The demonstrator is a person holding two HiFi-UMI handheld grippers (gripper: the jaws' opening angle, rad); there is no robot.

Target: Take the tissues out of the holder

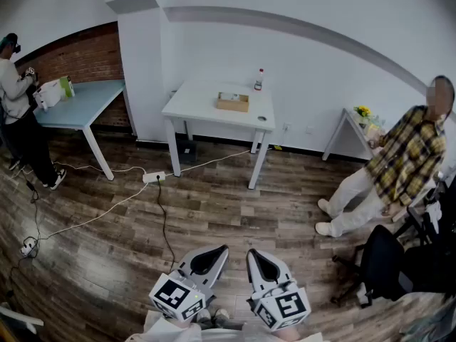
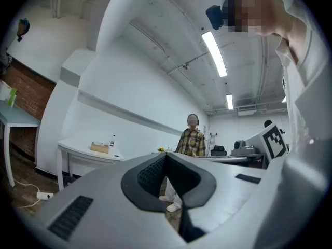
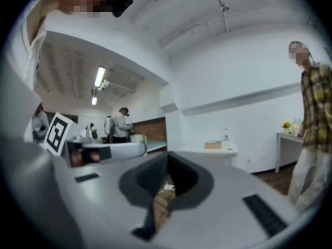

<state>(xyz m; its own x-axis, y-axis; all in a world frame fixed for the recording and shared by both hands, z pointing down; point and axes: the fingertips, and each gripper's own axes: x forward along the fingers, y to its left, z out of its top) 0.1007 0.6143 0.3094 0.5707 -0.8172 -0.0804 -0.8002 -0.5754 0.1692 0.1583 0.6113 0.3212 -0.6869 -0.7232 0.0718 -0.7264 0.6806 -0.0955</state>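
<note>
We stood well back from the white table (image 1: 194,104) on the far side of the room, both claws held low and close to our body; the left gripper (image 1: 222,249) had its jaws pressed together on nothing, and the right gripper (image 1: 251,252) was likewise closed and empty.

The tissue holder (image 1: 233,102), a low wooden box, sat near the middle of that table, with a small bottle (image 1: 259,80) just beyond it to the right; something pale seemed to show at the box's top, though from this far off we could not be sure it was a tissue.

A person in a checked shirt (image 1: 406,155) stood at the right, well apart from the table; another person (image 1: 18,112) worked at a blue table (image 1: 82,105) at the far left; a power strip (image 1: 153,177) and its cable lay on the wooden floor (image 1: 235,212) near the white table's legs.

The work had not begun, by our reckoning. We judged the tissues light, soft and easily torn, best pinched at the raised fold in the middle of the opening and drawn straight up; the holder looked light enough to lift with them, so one claw would likely need to steady its side.
</note>
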